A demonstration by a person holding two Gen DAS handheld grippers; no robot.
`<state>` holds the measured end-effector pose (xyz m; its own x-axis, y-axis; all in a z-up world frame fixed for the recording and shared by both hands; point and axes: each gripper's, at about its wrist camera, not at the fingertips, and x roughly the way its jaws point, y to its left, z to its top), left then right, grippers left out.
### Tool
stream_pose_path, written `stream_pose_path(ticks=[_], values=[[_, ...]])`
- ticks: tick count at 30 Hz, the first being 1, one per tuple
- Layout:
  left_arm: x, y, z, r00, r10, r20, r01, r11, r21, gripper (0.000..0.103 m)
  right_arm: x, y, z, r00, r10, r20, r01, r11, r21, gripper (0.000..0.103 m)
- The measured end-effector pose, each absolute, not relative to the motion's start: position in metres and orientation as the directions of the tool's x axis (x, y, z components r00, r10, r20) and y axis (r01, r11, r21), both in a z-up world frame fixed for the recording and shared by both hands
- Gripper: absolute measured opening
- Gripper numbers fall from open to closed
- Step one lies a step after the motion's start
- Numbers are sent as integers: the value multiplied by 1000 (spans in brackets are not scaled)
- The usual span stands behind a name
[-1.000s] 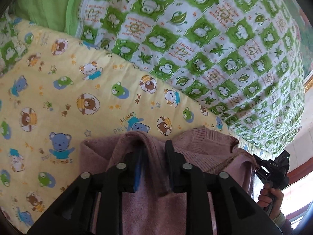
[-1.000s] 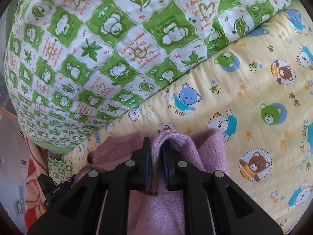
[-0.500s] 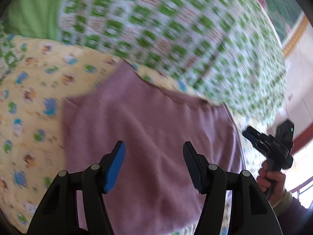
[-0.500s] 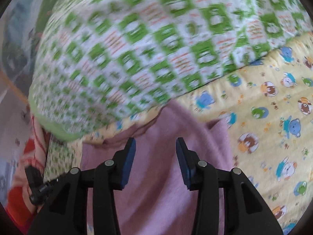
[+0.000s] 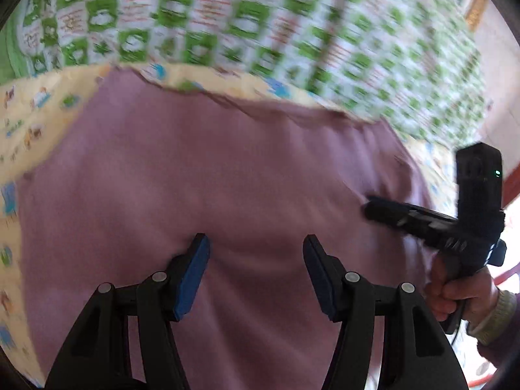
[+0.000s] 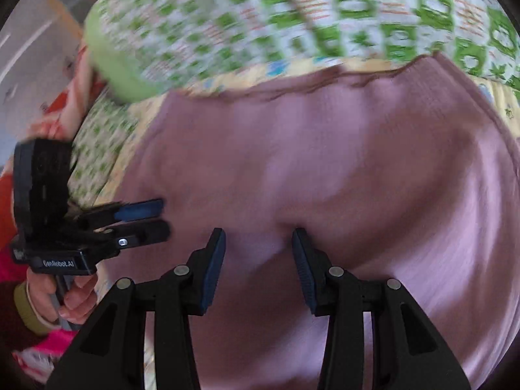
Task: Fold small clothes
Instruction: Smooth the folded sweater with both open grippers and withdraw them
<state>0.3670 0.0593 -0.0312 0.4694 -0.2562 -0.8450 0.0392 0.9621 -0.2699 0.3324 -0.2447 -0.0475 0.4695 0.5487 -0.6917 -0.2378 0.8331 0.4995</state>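
A mauve knitted garment (image 5: 221,175) lies spread flat on a yellow bear-print sheet (image 5: 29,120); it also fills the right wrist view (image 6: 325,169). My left gripper (image 5: 255,250) is open and empty, just above the cloth's near part. My right gripper (image 6: 258,243) is open and empty above the same cloth. The right gripper also shows in the left wrist view (image 5: 370,209) at the garment's right side. The left gripper shows in the right wrist view (image 6: 161,217) at the garment's left edge, jaws apart.
A green-and-white patterned quilt (image 5: 292,32) is bunched along the far side of the garment (image 6: 292,13). Red and pink fabric (image 6: 19,195) lies at the far left in the right wrist view. Both views are motion-blurred.
Both grippers let go of the garment's pinched edge and opened. They pulled back toward the near side, and the garment now lies spread flat.
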Motion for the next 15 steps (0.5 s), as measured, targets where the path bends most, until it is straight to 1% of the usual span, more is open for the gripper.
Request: stream_pose_path(ticks=[2, 3, 4, 5, 6, 7, 8, 11, 12, 13, 14, 15], values=[[386, 82, -31, 489, -175, -854, -34, 975, -219, 57, 353, -263, -47, 535, 488, -689, -166, 861, 481, 44], [393, 94, -31, 499, -164, -851, -64, 972, -224, 57, 359, -271, -45, 562, 451, -693, -131, 876, 464, 44], [397, 106, -31, 504, -155, -850, -90, 969, -230, 51, 366, -281, -44, 587, 419, -693, -94, 885, 456, 43], [401, 122, -34, 504, -152, -850, -131, 960, -249, 35, 372, -290, -43, 607, 389, -693, -57, 891, 451, 42], [401, 132, -36, 502, -160, -850, -150, 952, -268, 27, 375, -301, -42, 629, 351, -694, -17, 898, 439, 42], [399, 146, -39, 502, -173, -847, -178, 938, -297, 13, 376, -311, -40, 650, 323, -688, 14, 900, 436, 42], [395, 155, -40, 508, -182, -842, -190, 929, -316, 11, 376, -321, -39, 667, 296, -683, 49, 898, 437, 42], [383, 168, -41, 516, -207, -831, -200, 914, -352, 10, 367, -350, -37, 700, 176, -692, 183, 893, 412, 43], [379, 165, -38, 516, -209, -830, -200, 914, -354, 11, 362, -359, -37, 701, 190, -688, 199, 874, 444, 44], [372, 164, -34, 516, -205, -832, -196, 917, -348, 16, 360, -362, -36, 694, 193, -694, 207, 869, 449, 44], [366, 159, -28, 517, -194, -834, -191, 923, -333, 25, 356, -363, -34, 684, 194, -703, 209, 871, 444, 44], [359, 153, -21, 522, -184, -833, -187, 928, -322, 32, 350, -362, -29, 682, 209, -700, 194, 872, 449, 44]])
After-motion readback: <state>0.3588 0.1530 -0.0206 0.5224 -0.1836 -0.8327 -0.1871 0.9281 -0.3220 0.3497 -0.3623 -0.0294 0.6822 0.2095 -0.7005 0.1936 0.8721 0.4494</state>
